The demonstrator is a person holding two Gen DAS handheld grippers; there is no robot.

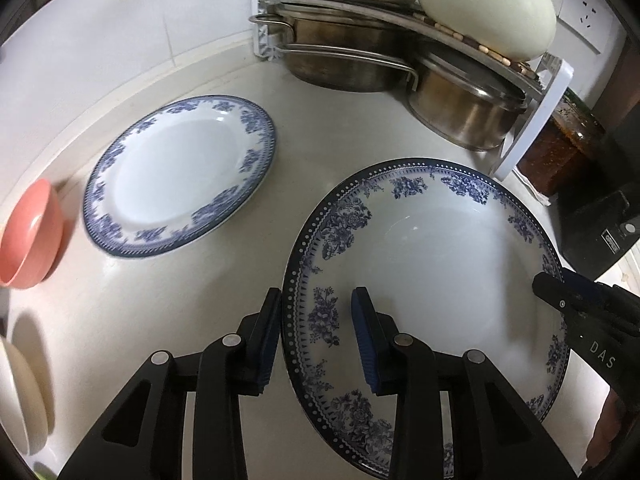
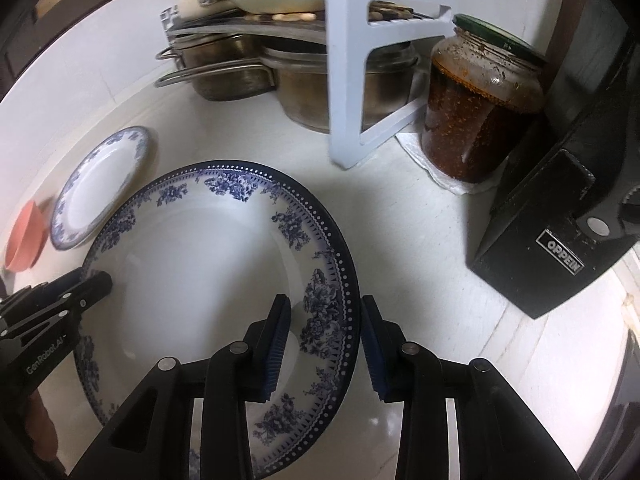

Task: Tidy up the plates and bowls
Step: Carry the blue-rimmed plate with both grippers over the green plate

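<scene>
Cream bowl [image 1: 24, 396]: lower left edge of the left wrist view, on the surface [image 1: 192, 320], only partly in frame.

Pink bowl [image 1: 30, 236]: left edge, tipped on its side near the wall, well apart from the cream one; probably still to be gathered.

Small blue-patterned plate [image 1: 180, 176]: centre left, lying flat on the surface, just right of the pink bowl; a likely base for stacking.

Left hand-held gripper [image 1: 316, 336]: lower centre, fingers spread, straddling the left rim of the large plate, one finger outside the rim and one over the plate's inside; not yet pressed onto it.

Large blue-patterned plate [image 1: 432, 264]: centre right, nearest the cameras; whether resting or slightly lifted cannot be told. Wide enough, apparently, to call for a grip at both edges.

Right hand-held gripper [image 2: 324, 336]: lower centre of the right wrist view, fingers likewise spread around the opposite rim, gaps visible on both sides.

Steel pots [image 1: 360, 60]: upper centre, tucked under a white rack [image 2: 344, 80].

Jar [image 2: 480, 100] of dark preserve: upper right, beside the rack.

Black box [image 2: 560, 232]: right edge.
</scene>
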